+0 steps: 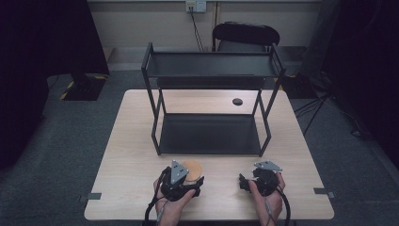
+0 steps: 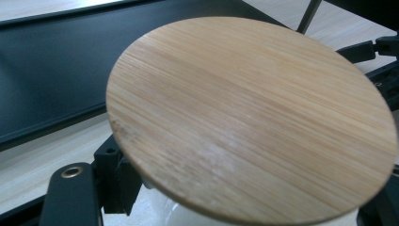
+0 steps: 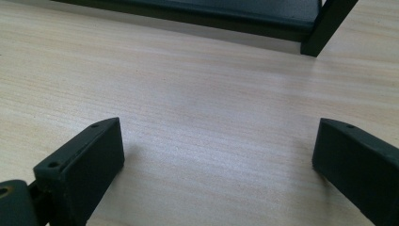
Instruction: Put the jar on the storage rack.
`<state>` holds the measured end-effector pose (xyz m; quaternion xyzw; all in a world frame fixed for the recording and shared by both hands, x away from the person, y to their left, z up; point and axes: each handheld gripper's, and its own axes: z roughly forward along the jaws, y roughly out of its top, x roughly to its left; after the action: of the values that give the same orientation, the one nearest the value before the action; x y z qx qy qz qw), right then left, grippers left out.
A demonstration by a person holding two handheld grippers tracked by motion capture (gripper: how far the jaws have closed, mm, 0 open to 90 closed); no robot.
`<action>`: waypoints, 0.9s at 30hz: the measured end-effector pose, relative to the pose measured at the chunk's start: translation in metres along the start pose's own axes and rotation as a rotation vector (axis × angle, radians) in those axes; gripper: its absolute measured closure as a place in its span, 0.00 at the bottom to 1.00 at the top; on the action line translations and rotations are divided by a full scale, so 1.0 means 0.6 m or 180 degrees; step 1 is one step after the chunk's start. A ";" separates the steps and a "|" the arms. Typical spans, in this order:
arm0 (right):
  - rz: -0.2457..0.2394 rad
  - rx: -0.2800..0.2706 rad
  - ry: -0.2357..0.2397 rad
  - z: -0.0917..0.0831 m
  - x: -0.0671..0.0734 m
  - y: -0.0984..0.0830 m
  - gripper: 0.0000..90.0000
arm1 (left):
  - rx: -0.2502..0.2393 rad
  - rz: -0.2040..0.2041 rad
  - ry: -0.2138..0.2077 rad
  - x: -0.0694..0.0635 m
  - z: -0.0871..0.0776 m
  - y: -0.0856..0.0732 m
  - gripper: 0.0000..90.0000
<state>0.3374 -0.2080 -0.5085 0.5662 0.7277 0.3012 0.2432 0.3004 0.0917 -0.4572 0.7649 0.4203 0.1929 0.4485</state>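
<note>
High view: we see the left gripper (image 1: 195, 181) near the front edge of the table (image 1: 127, 155), with a round bamboo lid (image 1: 192, 169) at its tip. Our right gripper (image 1: 242, 182) rests just beside it to the right, apart from the lid. A black two-tier rack (image 1: 211, 70) stands behind both, with a chair (image 1: 244, 35) beyond the table.

Left gripper view: we find the bamboo lid (image 2: 249, 117) close in front of the camera, sitting on a white container (image 2: 188, 214) whose body is clamped between the jaws. The rack's lower shelf (image 2: 47, 70) lies behind.

Right gripper view: we see our jaws spread wide with nothing between them, bare table (image 3: 188, 108) under them. A rack foot (image 3: 324, 28) stands ahead.
</note>
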 end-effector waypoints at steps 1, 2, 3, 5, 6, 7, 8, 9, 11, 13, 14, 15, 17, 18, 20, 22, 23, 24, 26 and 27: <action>0.0000 0.0000 0.0000 0.000 0.000 0.000 0.02 | 0.0000 -0.0008 0.0000 0.000 0.000 0.000 0.28; 0.0000 0.0000 0.0000 0.000 0.000 0.000 0.02 | -0.0004 -0.0011 0.0001 0.001 -0.001 0.000 0.28; 0.0000 0.0000 0.0000 0.000 0.000 0.000 0.02 | -0.0006 -0.0007 0.0000 0.001 -0.001 0.000 0.28; 0.0000 0.0000 0.0000 0.000 0.000 0.000 0.02 | -0.0014 -0.0011 -0.0004 0.002 -0.002 0.000 0.29; 0.0001 0.0000 0.0000 0.000 0.000 0.000 0.02 | -0.0015 -0.0012 -0.0005 0.003 -0.003 0.000 0.29; 0.0000 0.0000 -0.0001 0.000 0.000 0.000 0.02 | -0.0016 -0.0008 -0.0001 0.003 -0.003 0.000 0.29; 0.0001 0.0000 0.0000 0.000 0.000 0.000 0.02 | -0.0017 -0.0008 0.0001 0.003 -0.003 0.001 0.29; 0.0000 0.0000 0.0000 0.000 0.000 0.000 0.02 | -0.0014 -0.0007 0.0003 0.004 -0.003 0.001 0.29; 0.0001 0.0000 0.0000 0.000 0.000 0.000 0.02 | -0.0018 -0.0021 -0.0016 0.004 -0.004 0.002 0.29; 0.0001 0.0000 0.0000 0.000 0.000 0.000 0.02 | -0.0015 -0.0005 -0.0018 0.003 -0.004 0.003 0.29; 0.0000 0.0000 0.0000 0.000 0.000 0.000 0.02 | -0.0012 0.0006 -0.0019 0.002 -0.004 0.004 0.29; 0.0000 0.0000 -0.0001 0.000 0.000 0.000 0.02 | -0.0009 0.0016 -0.0028 0.002 -0.005 0.005 0.29; 0.0000 0.0000 0.0000 0.000 0.000 0.000 0.02 | -0.0023 0.0016 -0.0038 0.001 -0.006 0.007 0.29; 0.0000 0.0000 0.0000 0.000 0.000 0.000 0.02 | -0.0027 0.0021 -0.0039 0.001 -0.007 0.008 0.29; 0.0000 0.0000 0.0000 0.000 0.000 0.000 0.02 | -0.0030 0.0021 -0.0038 0.000 -0.009 0.011 0.29; 0.0000 0.0000 -0.0001 0.000 0.000 0.000 0.02 | -0.0031 0.0034 -0.0036 0.001 -0.011 0.015 0.29; 0.0000 0.0000 0.0000 0.000 0.000 0.000 0.02 | -0.0041 0.0033 -0.0036 0.001 -0.012 0.017 0.29; 0.0000 0.0000 0.0000 0.000 0.000 0.000 0.02 | -0.0045 0.0039 -0.0031 0.001 -0.013 0.019 0.29; 0.0000 -0.0001 0.0000 0.000 0.000 0.000 0.02 | -0.0048 0.0048 -0.0032 0.002 -0.014 0.023 0.30; 0.0000 -0.0001 0.0000 0.000 0.000 0.000 0.02 | -0.0041 0.0052 -0.0031 0.003 -0.014 0.024 0.30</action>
<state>0.3375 -0.2080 -0.5085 0.5662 0.7277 0.3013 0.2433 0.3025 0.0940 -0.4405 0.7662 0.4107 0.1956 0.4539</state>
